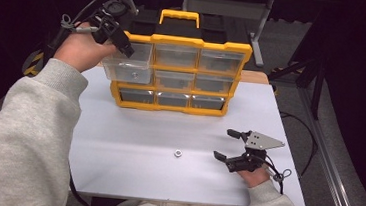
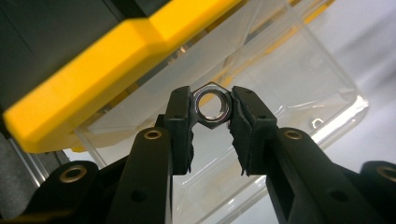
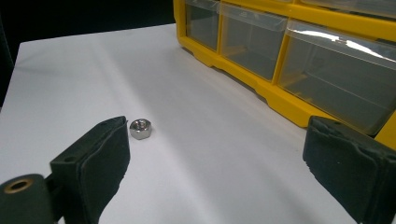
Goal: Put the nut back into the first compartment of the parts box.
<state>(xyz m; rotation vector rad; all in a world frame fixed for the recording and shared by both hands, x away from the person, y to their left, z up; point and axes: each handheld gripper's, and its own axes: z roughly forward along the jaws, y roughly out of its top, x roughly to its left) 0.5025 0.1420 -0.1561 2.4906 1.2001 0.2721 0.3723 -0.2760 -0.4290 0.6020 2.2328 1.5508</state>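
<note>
Two nuts: one clamped in the left gripper (image 2: 212, 135) over the pulled-out clear drawer (image 1: 129, 63) of the yellow nine-drawer organizer (image 1: 183, 75), one loose nut (image 1: 177, 153) on the table (image 1: 133, 129) near the wide-open right gripper (image 1: 228, 146).

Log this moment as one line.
left gripper: shut on hex nut over open drawer | right gripper: open | spare nut: on table

A white table (image 1: 129, 173) carries a yellow drawer organizer (image 1: 176, 105) and a loose nut (image 1: 177, 153).

Left tool (image 1: 127, 49) over pulled-out drawer (image 1: 129, 65)
</note>
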